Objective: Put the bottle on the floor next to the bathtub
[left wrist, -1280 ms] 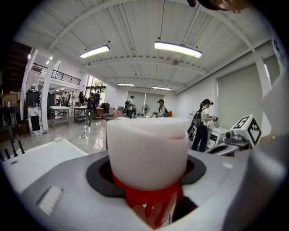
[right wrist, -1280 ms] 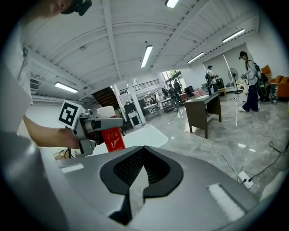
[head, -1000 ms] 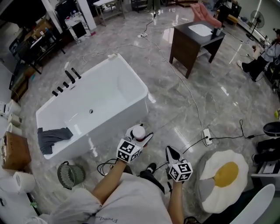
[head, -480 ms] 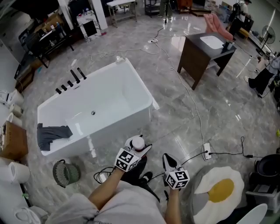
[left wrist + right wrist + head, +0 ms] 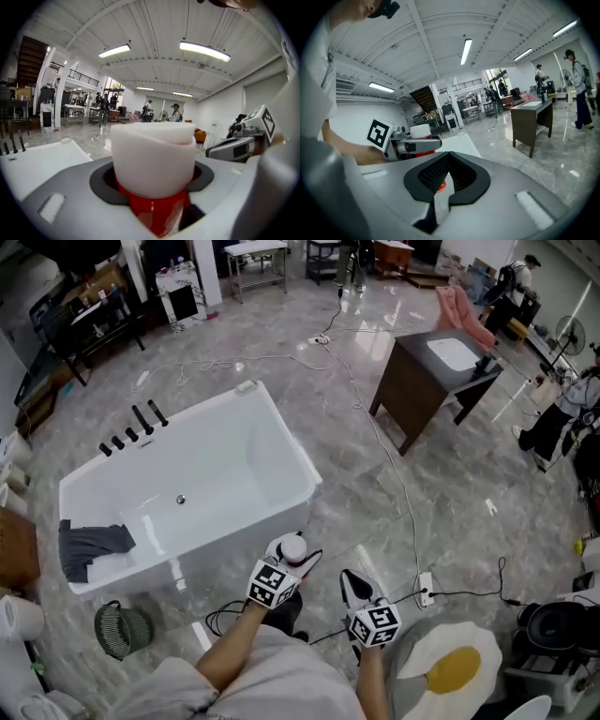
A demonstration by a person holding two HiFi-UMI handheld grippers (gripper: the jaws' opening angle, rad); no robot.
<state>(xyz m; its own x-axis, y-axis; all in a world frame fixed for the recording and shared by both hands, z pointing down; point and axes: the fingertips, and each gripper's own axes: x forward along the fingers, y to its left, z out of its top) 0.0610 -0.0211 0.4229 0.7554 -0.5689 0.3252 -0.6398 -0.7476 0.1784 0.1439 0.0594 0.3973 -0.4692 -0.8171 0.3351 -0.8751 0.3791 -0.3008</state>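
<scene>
- Beside the near corner of the bathtub, the bottle is up in the air in front of the person, not yet on the floor.
- It stands upright in the left gripper, whose jaws are closed on the red body just under the wide white cap.
- The right gripper is just beside it with the jaws pressed together and nothing between them.
- The bottle looks like smooth, stiff plastic, probably light, so I think it can slip more easily than it can break.
- How full it is I cannot see.
- The grip under the cap seems good, because the wider cap would catch on the jaws if the body slides down.
- A tall narrow shape may tip over, so the base should meet the floor flat before the jaws open.
</scene>
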